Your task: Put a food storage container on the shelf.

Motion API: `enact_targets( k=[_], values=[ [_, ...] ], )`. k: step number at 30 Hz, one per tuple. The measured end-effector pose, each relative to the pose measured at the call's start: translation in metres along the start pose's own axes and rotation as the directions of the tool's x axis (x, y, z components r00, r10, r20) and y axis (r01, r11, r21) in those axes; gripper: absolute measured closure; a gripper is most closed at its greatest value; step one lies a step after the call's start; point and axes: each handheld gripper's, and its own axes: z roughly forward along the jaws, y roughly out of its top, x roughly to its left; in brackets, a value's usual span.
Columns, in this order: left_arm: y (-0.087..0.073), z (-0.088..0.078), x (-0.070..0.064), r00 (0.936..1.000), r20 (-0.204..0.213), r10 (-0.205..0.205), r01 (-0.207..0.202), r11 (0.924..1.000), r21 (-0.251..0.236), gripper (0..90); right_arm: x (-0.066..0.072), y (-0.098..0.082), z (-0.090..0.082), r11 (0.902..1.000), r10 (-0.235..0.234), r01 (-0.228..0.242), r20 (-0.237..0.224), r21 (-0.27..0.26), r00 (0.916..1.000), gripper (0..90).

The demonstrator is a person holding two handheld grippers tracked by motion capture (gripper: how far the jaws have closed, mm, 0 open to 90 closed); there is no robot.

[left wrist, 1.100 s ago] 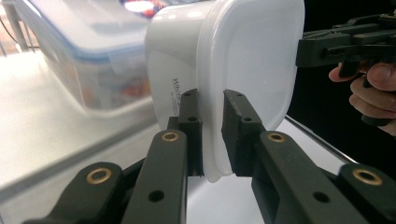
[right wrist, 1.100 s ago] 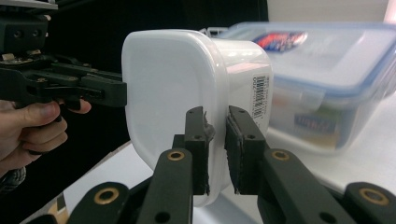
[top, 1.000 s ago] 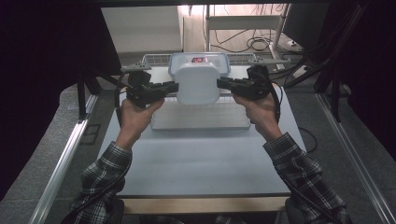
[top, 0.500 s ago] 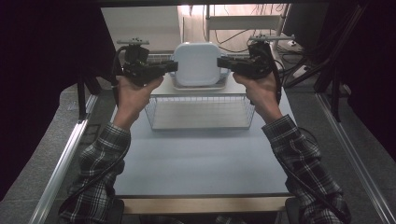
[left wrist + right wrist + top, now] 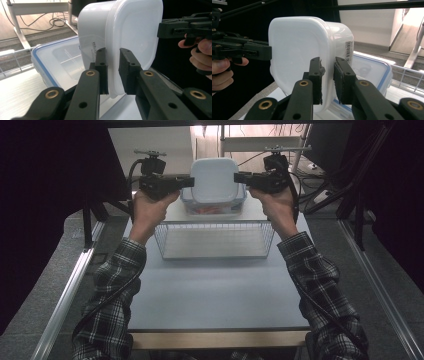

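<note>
A white plastic tub (image 5: 215, 180) with a white lid hangs in the air, tipped so its lid faces me. My left gripper (image 5: 189, 181) is shut on the lid's rim at the tub's left side, and my right gripper (image 5: 239, 177) is shut on the rim at its right side. In the left gripper view the tub (image 5: 130, 32) stands on edge with its rim pinched between the black jaws (image 5: 113, 72). The right gripper view has the same tub (image 5: 297, 50) gripped by its rim (image 5: 327, 80). Under it lies a clear box with a blue-edged lid (image 5: 215, 209).
A wire basket (image 5: 215, 240) stands on the grey table (image 5: 215, 290) just in front of the blue-edged box. Black curtains and metal frame rails flank the table. Cables and a white shelf lie behind it.
Both hands have risen and moved away from me with the white tub between them. The tub now hangs clear above the basket and over the blue-edged box.
</note>
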Motion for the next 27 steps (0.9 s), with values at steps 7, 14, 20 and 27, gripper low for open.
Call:
enact_targets(
  k=[7, 14, 20, 27],
  values=[
    [0.003, 0.006, 0.003, 1.0000, -0.007, 0.004, -0.004, 1.0000, -0.007, 74.8, 0.000, 0.002, 0.006, 0.9995, -0.033, 0.033, 0.032, -0.001, 0.9990, 71.3],
    [0.004, 0.015, 0.007, 0.9996, -0.029, 0.005, -0.005, 1.0000, -0.004, 67.6, -0.003, 0.003, 0.015, 0.9996, -0.024, 0.024, 0.044, 0.014, 0.9987, 66.8],
    [0.006, 0.022, 0.010, 0.9986, -0.052, 0.009, -0.009, 1.0000, 0.003, 60.9, -0.005, 0.006, 0.022, 0.9995, -0.017, 0.015, 0.058, 0.029, 0.9982, 60.0],
    [0.011, 0.027, 0.013, 0.9968, -0.080, 0.001, -0.001, 1.0000, -0.003, 54.7, -0.010, 0.009, 0.030, 0.9992, -0.013, 0.010, 0.084, 0.038, 0.9964, 51.8]
  ],
)
